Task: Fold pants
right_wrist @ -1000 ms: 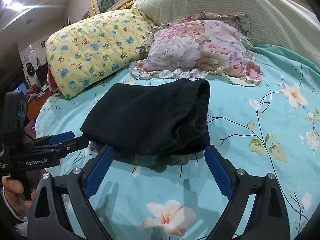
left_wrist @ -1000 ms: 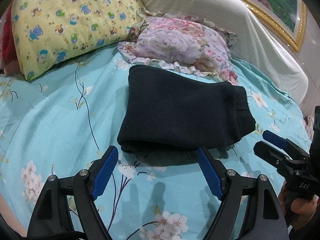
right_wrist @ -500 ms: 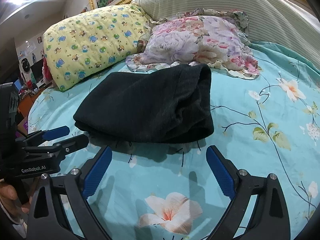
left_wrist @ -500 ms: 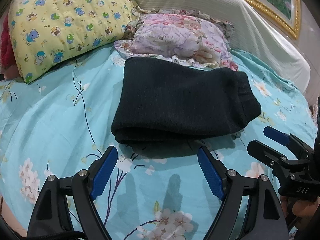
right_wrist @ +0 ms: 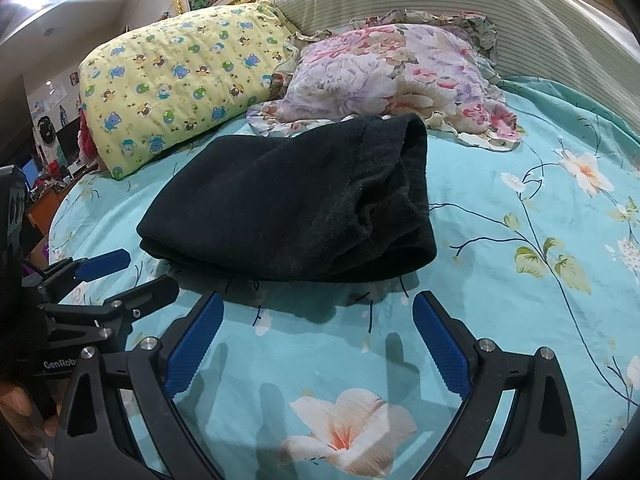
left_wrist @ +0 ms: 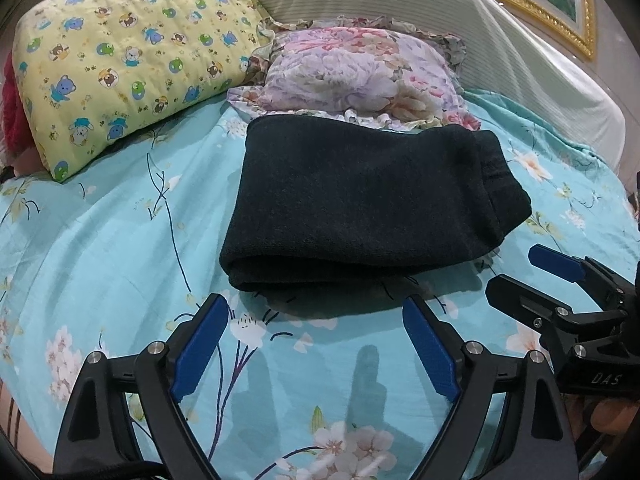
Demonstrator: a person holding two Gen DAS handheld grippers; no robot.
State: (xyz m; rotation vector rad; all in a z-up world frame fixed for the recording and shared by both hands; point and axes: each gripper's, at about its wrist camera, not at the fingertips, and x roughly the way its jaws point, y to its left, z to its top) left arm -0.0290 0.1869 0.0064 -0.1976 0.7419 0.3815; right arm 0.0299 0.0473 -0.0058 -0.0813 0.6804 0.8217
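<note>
Item: black fleece pants (left_wrist: 360,208), folded into a thick soft rectangle, lying mid-bed on the turquoise floral bedsheet (left_wrist: 100,240), far edge touching the frilled floral pillow (left_wrist: 360,76) toward the head of the bed. Long axis runs across my view. Position: just beyond both tongs. My left tongs (left_wrist: 316,344): spread, just opened wider, nothing between them, nearer the rolled fold. My right tongs (right_wrist: 316,340): spread, empty, nearer the layered open end.

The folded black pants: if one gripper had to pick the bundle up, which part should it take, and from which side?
Probably the rounded fold edge of the black pants nearest the open left gripper, approached from the near side, low along the bedsheet. There the layers are joined; the right end shows loose openings that would likely spill apart.
</note>
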